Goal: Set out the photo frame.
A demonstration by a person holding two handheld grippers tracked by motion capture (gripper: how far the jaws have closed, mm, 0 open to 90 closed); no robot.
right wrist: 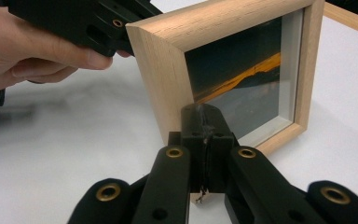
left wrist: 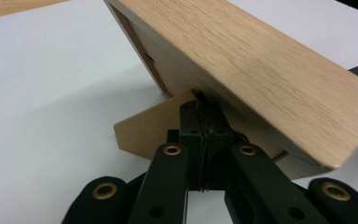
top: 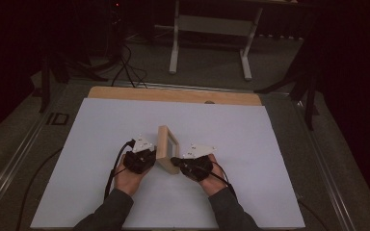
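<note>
A: Where is the frame [top: 166,155] sitting?

B: It is standing on edge on the white counter [top: 101,144], near the middle, between the two tools. In the high view it is leaning a little, with its glass side facing the right tool.

A: What is the left tool [top: 150,159] doing?

B: Its jaws are pressing together with nothing between them. In the left gripper view the closed tips [left wrist: 204,114] are sitting right at the frame's back, where the cardboard stand [left wrist: 149,130] is sticking out onto the counter.

A: And the right tool [top: 177,163]?

B: It is closed too, gripping nothing. In the right gripper view its tips [right wrist: 204,119] are resting against the near lower corner of the frame, just beside the glass with the dark picture and orange streak [right wrist: 240,79].

A: Are the hands showing?

B: The left hand [right wrist: 32,51] is holding its tool behind the frame's top corner.
</note>
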